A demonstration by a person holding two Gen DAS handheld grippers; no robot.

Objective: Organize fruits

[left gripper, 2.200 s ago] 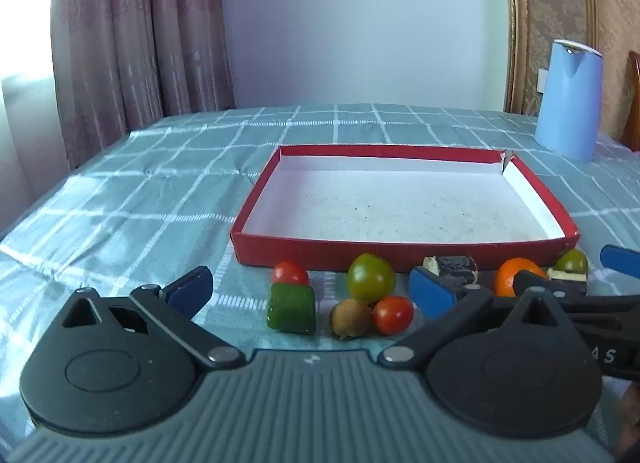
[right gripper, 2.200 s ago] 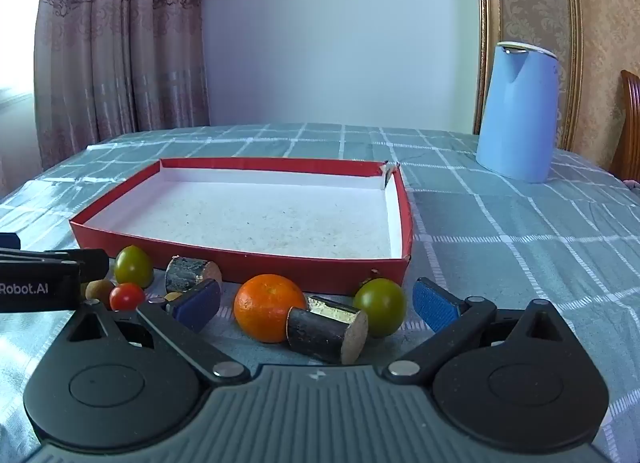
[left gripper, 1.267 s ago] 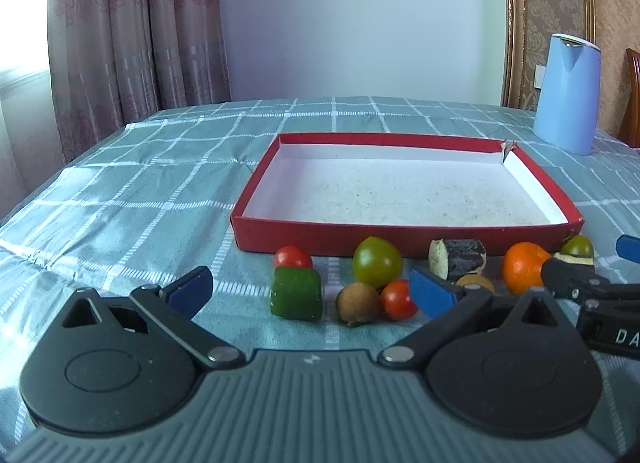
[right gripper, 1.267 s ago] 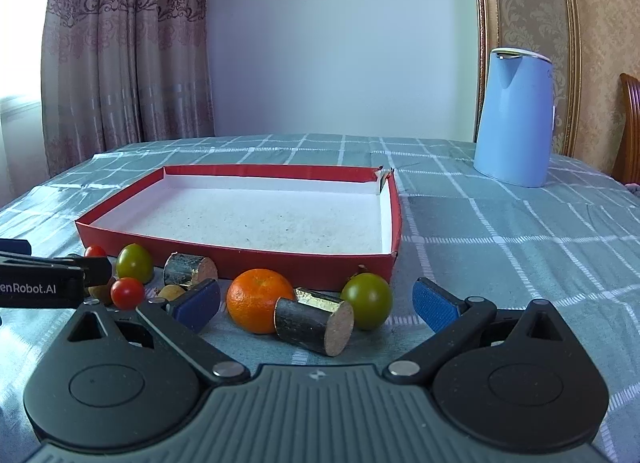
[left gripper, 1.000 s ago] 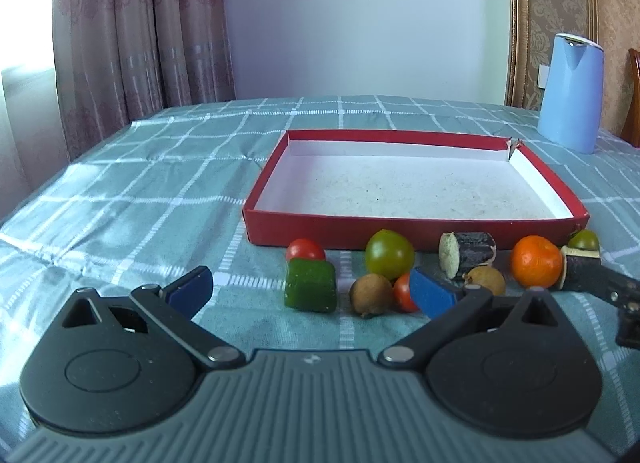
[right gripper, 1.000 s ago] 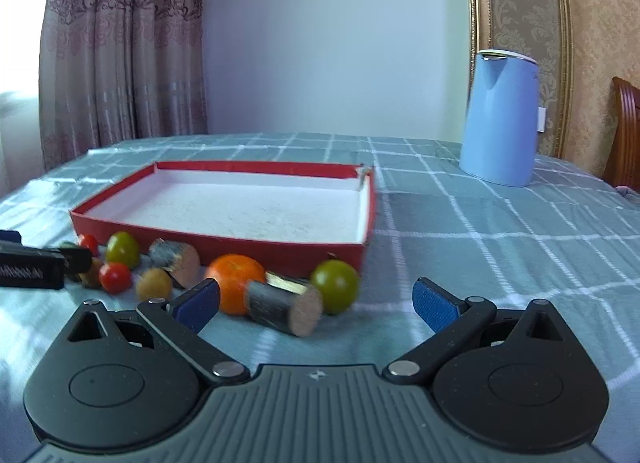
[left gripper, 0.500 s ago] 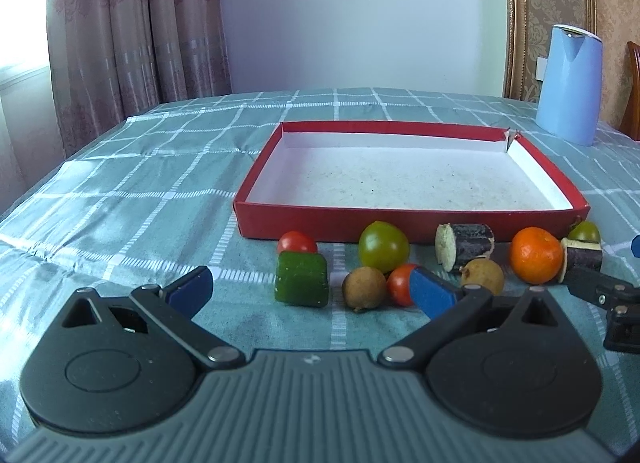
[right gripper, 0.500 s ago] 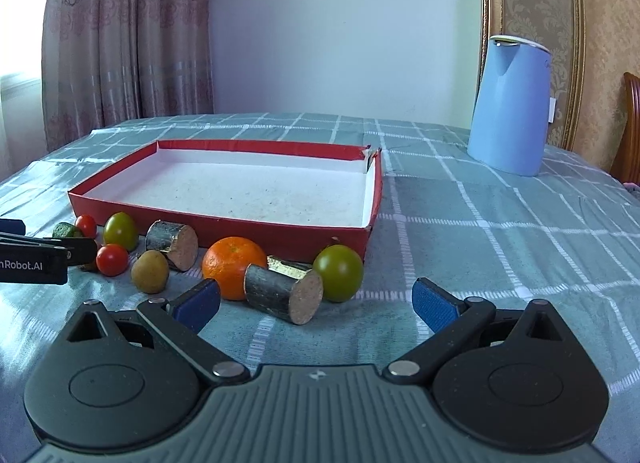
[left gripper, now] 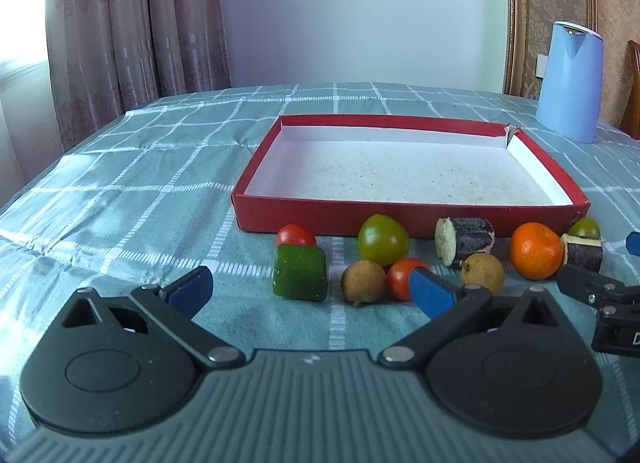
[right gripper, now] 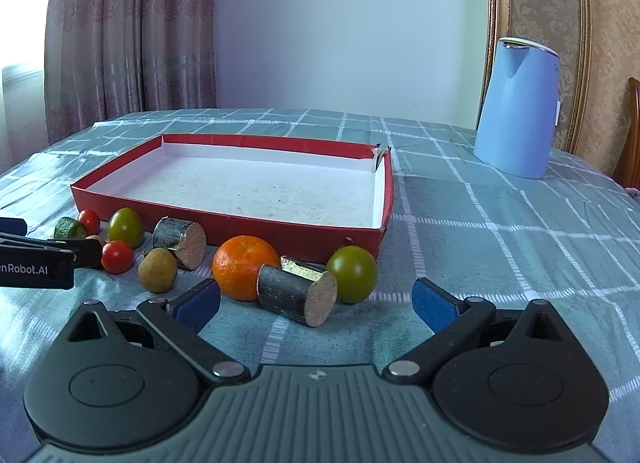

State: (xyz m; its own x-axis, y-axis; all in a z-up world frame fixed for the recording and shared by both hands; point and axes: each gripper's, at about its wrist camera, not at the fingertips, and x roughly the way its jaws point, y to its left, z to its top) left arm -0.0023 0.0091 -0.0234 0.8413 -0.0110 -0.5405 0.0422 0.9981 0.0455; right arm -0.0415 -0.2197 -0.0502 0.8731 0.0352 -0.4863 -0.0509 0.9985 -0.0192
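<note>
A red tray (left gripper: 400, 215) (right gripper: 224, 219) with a white bare floor lies on the checked tablecloth. In front of it lie several fruits: a green cucumber chunk (left gripper: 300, 272), two red tomatoes (left gripper: 295, 235) (right gripper: 117, 257), green tomatoes (left gripper: 383, 240) (right gripper: 352, 274), brown longans (left gripper: 363, 282) (right gripper: 157, 264), an orange (left gripper: 535, 250) (right gripper: 245, 272) and dark sugarcane pieces (left gripper: 464, 240) (right gripper: 297, 295). My left gripper (left gripper: 310, 289) is open and empty, just short of the cucumber chunk. My right gripper (right gripper: 316, 301) is open and empty, just short of the near sugarcane piece.
A blue kettle (left gripper: 570, 81) (right gripper: 518, 107) stands at the back right of the table. Curtains hang behind the table on the left. A wooden chair (right gripper: 630, 131) shows at the far right edge.
Both grippers have drawn slightly back and shifted sideways while staying open. The fruits and the tray have not moved.
</note>
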